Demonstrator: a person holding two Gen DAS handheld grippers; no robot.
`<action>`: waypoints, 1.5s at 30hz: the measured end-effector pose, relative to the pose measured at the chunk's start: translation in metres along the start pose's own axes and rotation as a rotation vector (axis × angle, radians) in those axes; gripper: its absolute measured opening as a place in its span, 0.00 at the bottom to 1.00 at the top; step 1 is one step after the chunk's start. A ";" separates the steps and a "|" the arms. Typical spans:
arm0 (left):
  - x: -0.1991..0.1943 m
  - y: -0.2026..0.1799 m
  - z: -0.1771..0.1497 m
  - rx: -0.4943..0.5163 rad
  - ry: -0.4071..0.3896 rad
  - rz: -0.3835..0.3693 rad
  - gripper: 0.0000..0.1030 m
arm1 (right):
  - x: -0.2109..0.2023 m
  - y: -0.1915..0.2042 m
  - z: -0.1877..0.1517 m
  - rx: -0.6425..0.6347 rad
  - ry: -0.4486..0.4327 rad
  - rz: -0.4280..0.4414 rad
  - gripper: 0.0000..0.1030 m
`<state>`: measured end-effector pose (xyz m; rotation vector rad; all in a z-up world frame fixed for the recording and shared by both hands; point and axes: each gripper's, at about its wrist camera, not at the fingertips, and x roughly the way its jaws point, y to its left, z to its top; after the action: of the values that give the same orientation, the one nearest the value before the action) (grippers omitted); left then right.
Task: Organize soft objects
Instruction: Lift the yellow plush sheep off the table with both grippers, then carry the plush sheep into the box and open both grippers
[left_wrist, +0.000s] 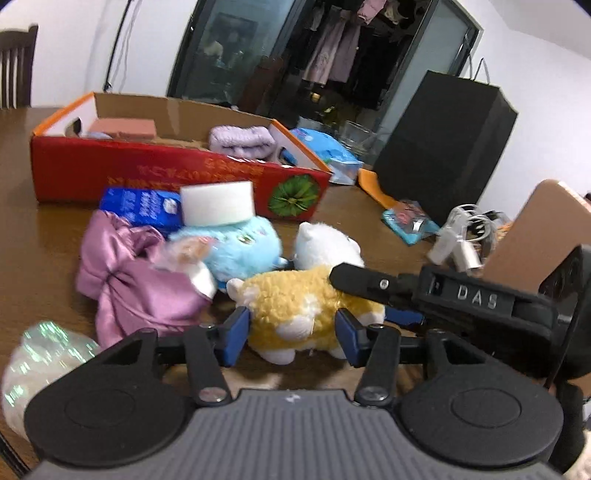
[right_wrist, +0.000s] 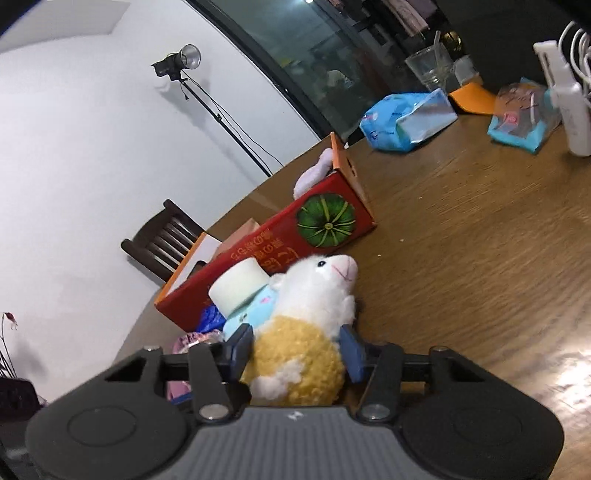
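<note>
A yellow and white plush sheep (left_wrist: 295, 310) lies on the wooden table (left_wrist: 369, 221). Both grippers straddle its yellow body. My left gripper (left_wrist: 293, 334) has a blue pad on each side of it. My right gripper (right_wrist: 295, 349) also has it between its pads; one black finger of it (left_wrist: 369, 282) lies over the sheep in the left wrist view. The sheep's white head (right_wrist: 325, 280) points away. Behind it lie a blue plush (left_wrist: 240, 247), a white sponge (left_wrist: 218, 203) and pink satin cloth (left_wrist: 133, 280). The red open box (left_wrist: 177, 170) holds a lilac towel (left_wrist: 242, 140).
A blue tissue pack (right_wrist: 406, 118), a small blue packet (right_wrist: 521, 122), a glass (right_wrist: 428, 66), white cables (left_wrist: 461, 236), a black bag (left_wrist: 443, 155) and a brown board (left_wrist: 535, 240) stand at the right. A shiny wrapped bundle (left_wrist: 40, 369) lies near left.
</note>
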<state>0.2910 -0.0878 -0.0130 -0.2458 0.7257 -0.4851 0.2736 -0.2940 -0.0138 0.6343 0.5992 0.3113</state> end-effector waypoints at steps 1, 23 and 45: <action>-0.003 -0.001 -0.002 -0.018 0.012 -0.018 0.50 | -0.006 0.000 -0.001 0.003 0.004 -0.002 0.47; -0.060 -0.007 -0.063 -0.144 0.105 -0.156 0.46 | -0.100 0.014 -0.058 -0.106 0.026 -0.036 0.56; 0.043 0.046 0.153 -0.122 -0.047 -0.176 0.44 | 0.041 0.058 0.132 -0.253 -0.073 -0.003 0.49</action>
<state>0.4389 -0.0623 0.0566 -0.4369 0.6915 -0.6011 0.3810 -0.2917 0.0911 0.3994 0.4817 0.3531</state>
